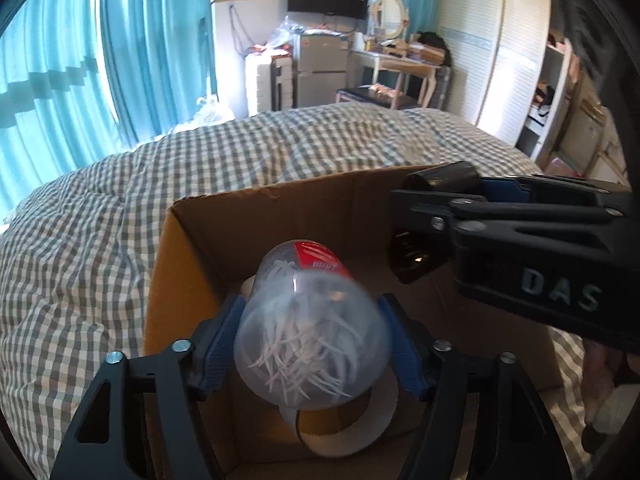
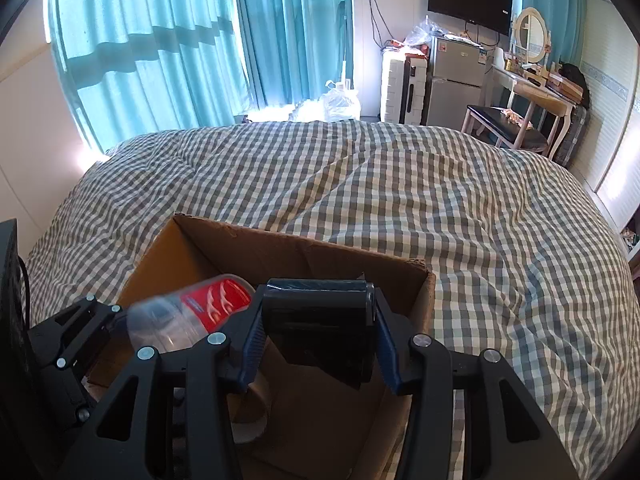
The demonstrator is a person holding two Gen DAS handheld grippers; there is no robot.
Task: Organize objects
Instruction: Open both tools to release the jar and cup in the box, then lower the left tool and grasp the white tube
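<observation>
A clear plastic jar point(image 1: 312, 340) with a red label, full of white floss picks, lies tilted and blurred between the blue pads of my left gripper point(image 1: 310, 304). The pads look just clear of its sides, so the gripper reads as open. This happens over an open cardboard box point(image 1: 280, 192) on the bed. My right gripper point(image 2: 318, 320) is shut on a black roll point(image 2: 316, 308), held over the same box point(image 2: 300, 240) to the right of the jar point(image 2: 192, 316). In the left wrist view the right gripper point(image 1: 404, 228) comes in from the right.
A roll of brown tape point(image 1: 344, 432) lies on the box floor under the jar. The box stands on a grey-and-white checked bedspread point(image 2: 440, 200). Teal curtains, a small fridge, a dressing table and a stool line the far side of the room.
</observation>
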